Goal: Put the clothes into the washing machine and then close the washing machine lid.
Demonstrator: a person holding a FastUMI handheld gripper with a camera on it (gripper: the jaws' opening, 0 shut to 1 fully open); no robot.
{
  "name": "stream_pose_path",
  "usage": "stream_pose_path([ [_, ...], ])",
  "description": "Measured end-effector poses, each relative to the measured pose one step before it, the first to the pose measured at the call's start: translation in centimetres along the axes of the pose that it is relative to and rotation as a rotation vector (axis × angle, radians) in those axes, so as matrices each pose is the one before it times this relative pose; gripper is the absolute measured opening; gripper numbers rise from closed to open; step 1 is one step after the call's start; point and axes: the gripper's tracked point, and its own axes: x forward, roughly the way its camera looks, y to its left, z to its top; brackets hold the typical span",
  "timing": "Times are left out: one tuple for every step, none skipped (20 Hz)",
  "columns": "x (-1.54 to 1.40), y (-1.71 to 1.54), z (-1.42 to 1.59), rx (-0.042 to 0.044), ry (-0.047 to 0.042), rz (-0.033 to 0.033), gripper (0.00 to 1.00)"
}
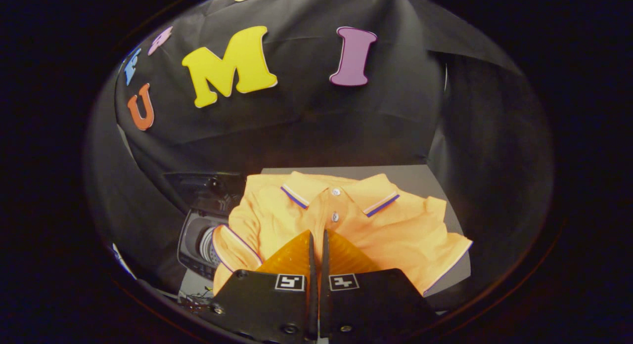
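The claw (pixel 317 240), closed with nothing gripped, hovers over the shirt (pixel 346 220); the washing machine (pixel 200 240) at nine o'clock may be missed if the shirt slips.

We see an orange polo shirt (pixel 390 225) lying spread on a grey surface, front side up, with its collar toward the booth wall. The collar is folded open and trimmed with white and blue stripes; two small buttons run down the placket. One short sleeve reaches out flat to the right, and the other — edged with the same striped trim — hangs over the surface's left edge. Just beside that sleeve, lower down, stands the washing machine (pixel 198 242), a small grey top-loader. Its dark lid (pixel 205 188) stands raised behind the opening — the drum's pale, ribbed inside shows through the round mouth.
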Motion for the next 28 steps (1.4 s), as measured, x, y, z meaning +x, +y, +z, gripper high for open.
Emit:
stream_pose_path([
  [-0.135,0.642,0.353,-0.00815,-0.00583,0.00709,0.05],
  [-0.009,0.764,0.416,-0.01044,-0.00514,0.00693,0.05],
  [-0.002,0.826,0.411,-0.0106,-0.0039,0.0066,0.05],
  [0.03,0.882,0.432,-0.01046,-0.00404,0.0087,0.05],
  [-0.035,0.983,0.475,-0.01069,-0.00535,0.01033,0.05],
  [0.043,0.937,0.481,-0.01021,-0.00484,0.01042,0.05],
  [0.107,1.052,0.38,-0.00995,-0.00475,0.01231,0.05],
  [-0.017,1.163,0.439,-0.01063,-0.00475,0.01279,0.05],
  [0.31,1.204,0.554,-0.0114,-0.00373,0.01335,0.05],
  [0.298,1.118,0.427,-0.01203,-0.0029,0.01494,0.05],
  [0.126,1.136,0.319,-0.01017,-0.00067,0.01407,0.05],
  [0.31,1.061,0.308,-0.00881,0.00089,0.01507,0.05],
  [0.372,1.103,0.252,-0.00821,0.00144,0.01441,0.05],
  [0.37,1.104,0.146,-0.00922,0.00602,0.01505,0.05],
  [0.366,1.02,0.147,-0.0093,0.00132,0.01164,0.05],
  [0.344,0.866,0.217,-0.01429,0.00205,0.00774,0.05],
  [0.51,0.887,0.255,-0.01173,-0.00034,0.00615,0.05],
  [0.369,1.009,0.215,-0.01015,0.00223,0.01193,0.05],
  [0.417,1.209,0.102,-0.00903,0.00305,0.01537,0.05],
  [0.483,1.035,0.227,-0.00912,0.00248,0.01407,0.05],
  [0.455,1.0,0.191,-0.01003,0.00153,0.01276,0.05],
  [0.433,1.014,0.187,-0.00917,0.00257,0.0115,0.05],
  [0.464,1.08,0.096,-0.00875,0.00379,0.01586,0.05],
  [0.43,0.984,0.178,-0.00689,0.00373,0.0166,0.05],
  [0.428,1.021,0.08,-0.00757,0.00436,0.01575,0.05],
  [0.361,0.847,0.139,-0.00602,0.00191,0.01396,0.05],
  [0.338,0.954,0.124,-0.00676,0.00158,0.01325,0.05],
  [0.51,0.794,0.079,-0.00561,0.00216,0.00994,0.05],
])
